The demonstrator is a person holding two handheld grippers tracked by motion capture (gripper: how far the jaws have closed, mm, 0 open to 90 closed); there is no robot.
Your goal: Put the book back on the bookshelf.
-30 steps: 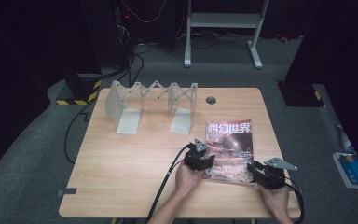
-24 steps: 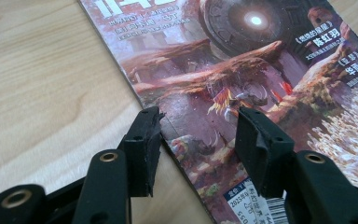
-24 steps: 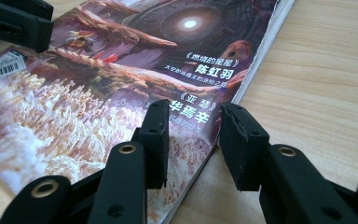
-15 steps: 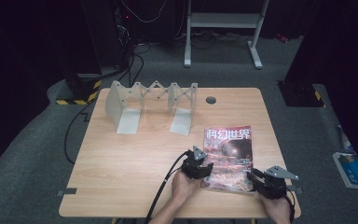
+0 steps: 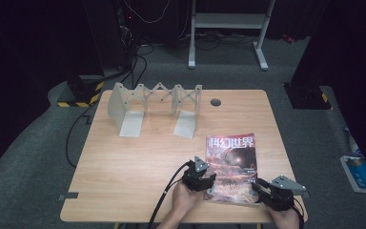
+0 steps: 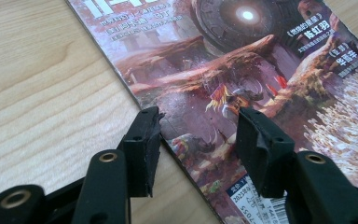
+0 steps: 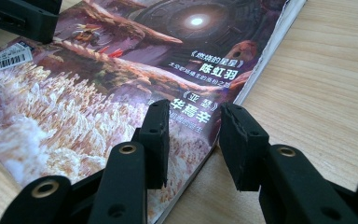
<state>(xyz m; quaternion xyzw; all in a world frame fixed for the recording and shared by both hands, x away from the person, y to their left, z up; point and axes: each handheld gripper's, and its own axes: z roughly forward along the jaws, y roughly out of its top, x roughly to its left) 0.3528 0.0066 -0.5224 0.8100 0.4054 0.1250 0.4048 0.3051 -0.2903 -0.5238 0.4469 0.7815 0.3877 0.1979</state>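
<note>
Left hand-held gripper [image 5: 208, 177] sits at the magazine [image 5: 231, 167]'s left near edge, jaws released, straddling that edge, one jaw over the surface [image 5: 138, 167], one over the cover; right hand-held gripper [image 5: 261, 187] at the magazine's right near corner, jaws likewise apart across the edge, gripping nothing; magazine lies flat, cover up, on the near right part of the surface; farther back, a grey folding book stand [image 5: 155, 109] stands upright; a small dark round grommet [image 5: 215, 102] beyond.
</note>
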